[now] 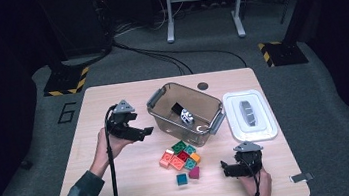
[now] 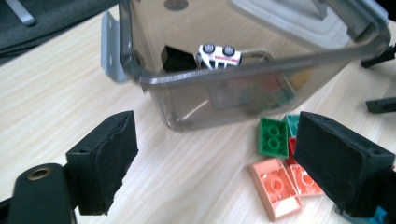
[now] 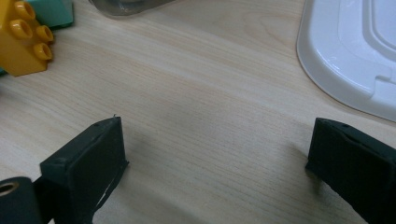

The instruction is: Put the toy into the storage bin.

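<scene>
- Left claw (image 1: 147,130) is standing wide with nothing between its jaws, hovering at 9 o'clock of the bin (image 1: 162,98), likely freed for the next brick.
- Toy car (image 2: 218,55) is lying on its side inside the bin, wheels showing, long axis crosswise in the left gripper view.
- Bricks (image 1: 180,159) are waiting at 6 o'clock of the bin.
- Right claw (image 1: 224,168) is idling wide and empty on the tabletop (image 1: 122,185).
</scene>
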`<action>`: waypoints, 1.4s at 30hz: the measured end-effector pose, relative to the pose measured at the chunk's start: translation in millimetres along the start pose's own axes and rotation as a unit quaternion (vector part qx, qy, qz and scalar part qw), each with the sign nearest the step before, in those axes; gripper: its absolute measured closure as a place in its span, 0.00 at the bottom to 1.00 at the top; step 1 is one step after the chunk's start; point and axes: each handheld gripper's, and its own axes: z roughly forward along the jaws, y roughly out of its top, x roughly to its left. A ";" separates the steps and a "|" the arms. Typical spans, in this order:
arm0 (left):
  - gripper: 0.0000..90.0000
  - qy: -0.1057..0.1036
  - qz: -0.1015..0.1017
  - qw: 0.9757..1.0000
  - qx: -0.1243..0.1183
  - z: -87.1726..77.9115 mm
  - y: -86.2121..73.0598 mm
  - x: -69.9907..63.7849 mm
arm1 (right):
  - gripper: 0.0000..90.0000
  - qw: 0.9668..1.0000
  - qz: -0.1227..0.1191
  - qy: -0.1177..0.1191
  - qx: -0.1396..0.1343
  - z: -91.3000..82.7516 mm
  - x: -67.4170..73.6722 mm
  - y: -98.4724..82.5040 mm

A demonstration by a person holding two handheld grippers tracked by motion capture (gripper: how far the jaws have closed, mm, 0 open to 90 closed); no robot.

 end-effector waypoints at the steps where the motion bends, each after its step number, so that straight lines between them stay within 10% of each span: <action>1: 0.14 0.001 0.000 1.000 0.003 0.2 -2.6 -0.4 | 0.03 1.000 0.000 0.000 0.000 0.0 0.0 0.0; 33: 0.11 -0.018 0.015 0.998 0.059 66.9 -78.8 -52.9 | 0.04 1.000 0.001 0.000 0.000 0.0 -0.2 0.1; 42: 0.26 -0.017 0.033 0.998 0.054 79.5 -89.2 -65.0 | 0.03 1.000 0.000 -0.001 0.000 0.0 -0.1 0.0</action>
